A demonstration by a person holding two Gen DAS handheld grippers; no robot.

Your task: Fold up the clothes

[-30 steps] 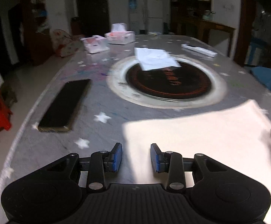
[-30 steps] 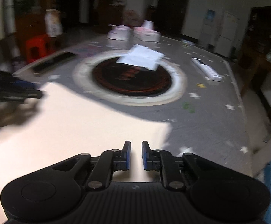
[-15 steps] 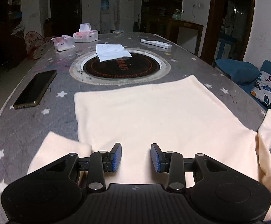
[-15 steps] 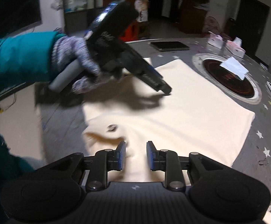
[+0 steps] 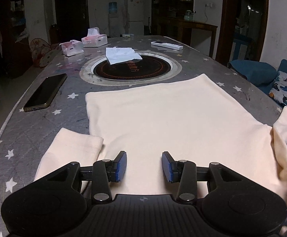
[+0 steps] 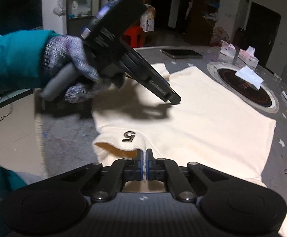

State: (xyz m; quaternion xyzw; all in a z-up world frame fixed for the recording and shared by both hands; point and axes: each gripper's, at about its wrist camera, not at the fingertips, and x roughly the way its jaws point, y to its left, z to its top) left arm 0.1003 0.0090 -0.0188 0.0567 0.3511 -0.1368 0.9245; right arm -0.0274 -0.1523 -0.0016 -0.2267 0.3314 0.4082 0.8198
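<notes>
Your shirt (image 5: 175, 122) lies spread flat on the counter (image 5: 35, 130), no fold made yet. Your right gripper (image 6: 144, 165) pinches the shirt's edge by the collar; your left gripper (image 5: 144, 166) hovers with fingers wide, empty.
</notes>
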